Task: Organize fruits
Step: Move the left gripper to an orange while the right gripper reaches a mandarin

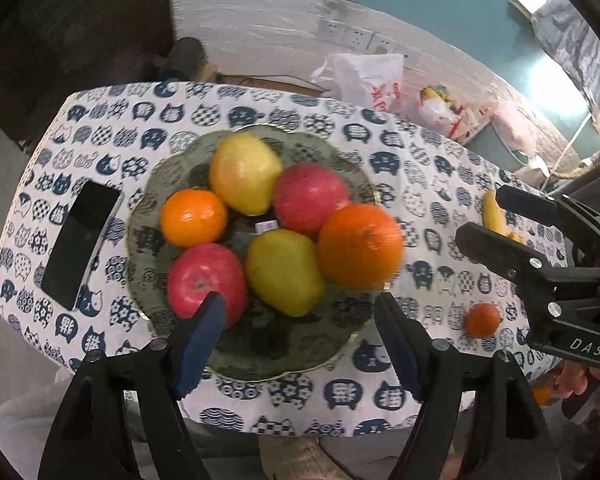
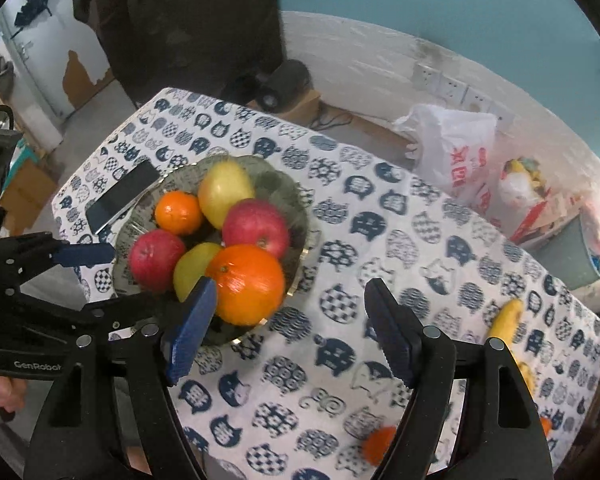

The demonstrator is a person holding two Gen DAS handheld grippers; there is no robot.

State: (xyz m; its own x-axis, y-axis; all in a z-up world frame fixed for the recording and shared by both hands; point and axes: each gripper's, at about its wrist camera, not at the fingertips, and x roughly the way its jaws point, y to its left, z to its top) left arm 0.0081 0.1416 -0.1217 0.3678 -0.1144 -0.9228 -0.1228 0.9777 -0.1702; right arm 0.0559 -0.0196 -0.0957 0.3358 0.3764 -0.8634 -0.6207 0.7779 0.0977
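A grey-green scalloped plate [image 1: 300, 356] [image 2: 272, 184] on the cat-print tablecloth holds two red apples [image 1: 206, 280], two yellow-green pears [image 1: 284, 272], a small orange [image 1: 193, 218] and a large orange [image 1: 360, 246] [image 2: 246, 284]. My left gripper [image 1: 300, 320] is open and empty over the plate's near edge. My right gripper [image 2: 288, 320] is open and empty above the cloth, right of the plate; it also shows in the left wrist view [image 1: 488, 220]. A small tangerine [image 1: 483, 320] [image 2: 378, 444] and a banana [image 1: 496, 216] [image 2: 506, 316] lie on the cloth.
A black phone [image 1: 80, 246] [image 2: 122, 196] lies left of the plate. White plastic bags [image 1: 364, 80] [image 2: 456, 152] sit beyond the table's far edge near the wall. Another orange piece [image 2: 546, 426] shows at the table's near right corner.
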